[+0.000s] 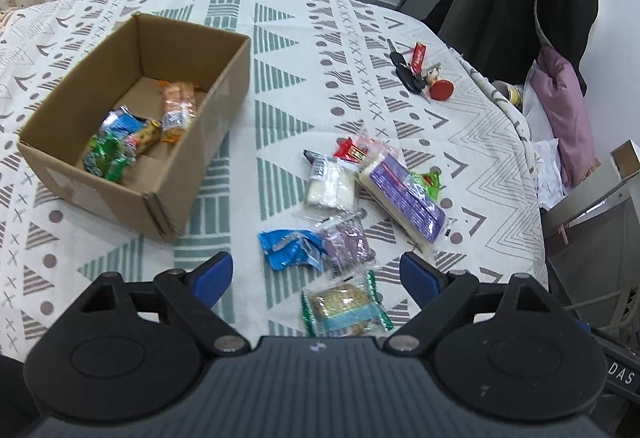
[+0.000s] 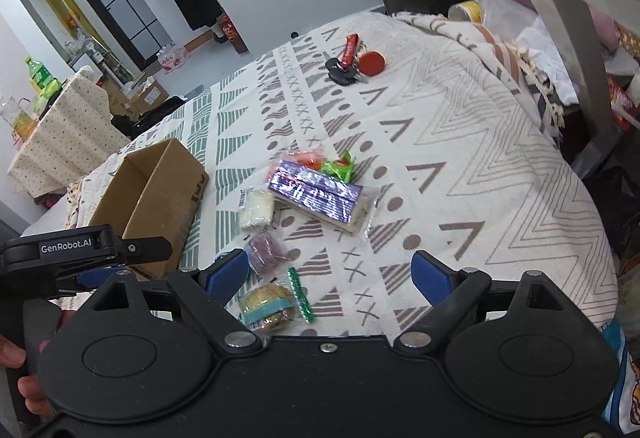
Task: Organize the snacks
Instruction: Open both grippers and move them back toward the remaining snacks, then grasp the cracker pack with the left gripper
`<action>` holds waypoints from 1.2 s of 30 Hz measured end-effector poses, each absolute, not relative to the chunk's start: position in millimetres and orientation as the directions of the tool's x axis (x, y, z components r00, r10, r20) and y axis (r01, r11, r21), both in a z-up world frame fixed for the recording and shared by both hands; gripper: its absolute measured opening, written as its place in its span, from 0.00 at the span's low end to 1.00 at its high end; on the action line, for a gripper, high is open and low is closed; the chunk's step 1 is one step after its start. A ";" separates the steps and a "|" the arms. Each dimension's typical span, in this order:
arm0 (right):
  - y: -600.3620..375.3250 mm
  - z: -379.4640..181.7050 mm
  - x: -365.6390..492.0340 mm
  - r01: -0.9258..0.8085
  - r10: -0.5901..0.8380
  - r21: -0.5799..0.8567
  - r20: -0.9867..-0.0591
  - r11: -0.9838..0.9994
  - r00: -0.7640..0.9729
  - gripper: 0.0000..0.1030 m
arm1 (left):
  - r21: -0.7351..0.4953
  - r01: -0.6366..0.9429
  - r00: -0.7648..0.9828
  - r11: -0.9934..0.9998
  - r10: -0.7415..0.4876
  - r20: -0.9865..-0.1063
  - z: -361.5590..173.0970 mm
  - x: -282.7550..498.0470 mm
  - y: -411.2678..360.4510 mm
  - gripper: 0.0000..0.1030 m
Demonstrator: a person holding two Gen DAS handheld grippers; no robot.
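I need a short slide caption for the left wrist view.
Open left gripper above loose snacks beside a cardboard box partly filled with packets.

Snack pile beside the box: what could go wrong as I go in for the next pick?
1. The purple packet overlaps the blue wrapper; the open left hand-held gripper may catch both.
2. The cracker packet lies flat under the fingertips and may slide away.
3. The keys are not snacks; leave them out of the cardboard box.

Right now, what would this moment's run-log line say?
left tool: open, empty | right tool: open, empty | cardboard box: some snacks inside | loose snacks: on tablecloth
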State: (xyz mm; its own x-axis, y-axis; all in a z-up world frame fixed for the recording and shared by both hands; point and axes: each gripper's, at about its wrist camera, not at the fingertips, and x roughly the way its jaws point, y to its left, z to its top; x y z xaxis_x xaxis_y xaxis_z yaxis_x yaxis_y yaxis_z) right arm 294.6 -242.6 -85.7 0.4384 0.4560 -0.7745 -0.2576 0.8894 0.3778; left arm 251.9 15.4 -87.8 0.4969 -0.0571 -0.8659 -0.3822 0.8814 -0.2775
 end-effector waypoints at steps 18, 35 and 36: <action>-249.5 -120.4 310.3 -0.308 0.480 0.381 -0.789 0.872 0.384 0.85 | -0.249 -0.483 0.366 0.839 -0.064 -0.928 -165.3 267.5 -24.3 0.87; -237.7 -144.3 325.8 -0.369 0.502 0.377 -0.793 0.850 0.346 0.85 | -0.163 -0.516 0.319 0.841 0.012 -0.948 -192.9 269.4 -36.8 0.44; -235.3 -145.0 327.1 -0.373 0.505 0.379 -0.792 0.847 0.343 0.85 | -0.167 -0.524 0.319 0.835 0.011 -0.948 -191.6 269.6 -33.9 0.42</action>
